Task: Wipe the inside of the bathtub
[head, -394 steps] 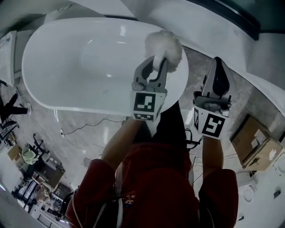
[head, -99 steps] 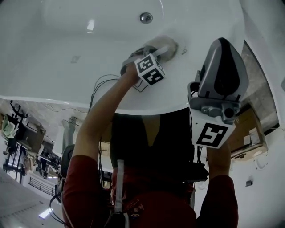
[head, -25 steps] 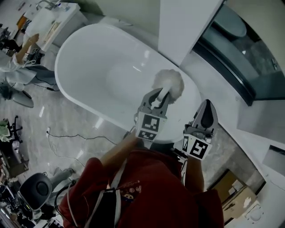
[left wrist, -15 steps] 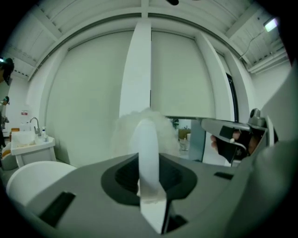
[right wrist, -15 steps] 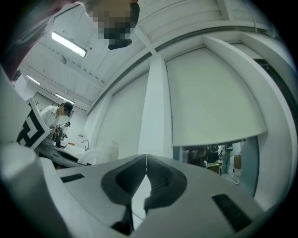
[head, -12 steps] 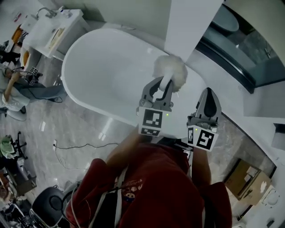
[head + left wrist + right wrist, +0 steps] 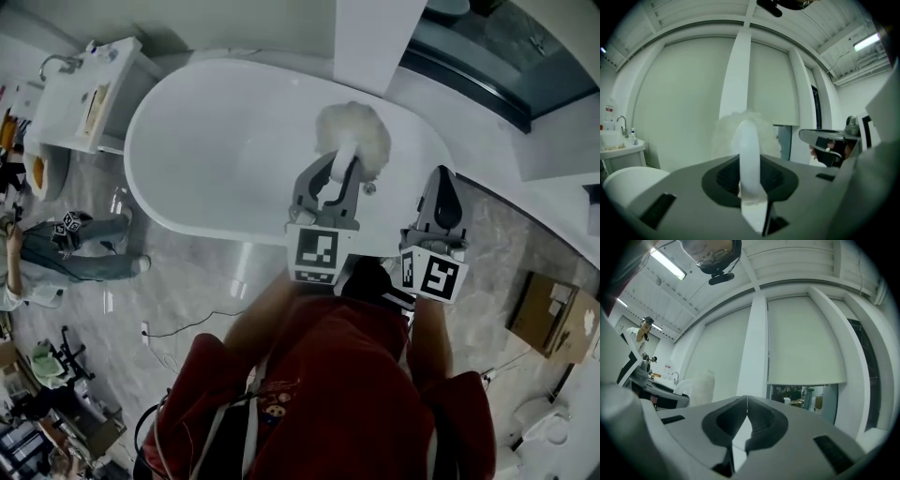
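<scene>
The white oval bathtub [image 7: 141,192] lies ahead of me in the head view. My left gripper [image 7: 339,164] is shut on the white handle [image 7: 750,154] of a fluffy white duster [image 7: 354,134], whose head is held up over the tub's near right end. In the left gripper view the duster head [image 7: 725,131] stands upright against the wall, clear of the tub rim [image 7: 628,176]. My right gripper [image 7: 442,178] is beside the left one, over the tub's right edge. Its jaws are pressed together with nothing between them [image 7: 747,404].
A white vanity with a sink [image 7: 84,84] stands at the tub's far left end. A white pillar [image 7: 375,37] and a dark glass partition [image 7: 487,66] are behind the tub. A cardboard box [image 7: 553,314] sits at the right, a person [image 7: 66,253] at the left, a cable [image 7: 178,328] on the floor.
Four seconds ago the duster was pressed on the tub's inner wall near the drain; now it is lifted above the rim. Over the last second both grippers stay raised and the view swings.
</scene>
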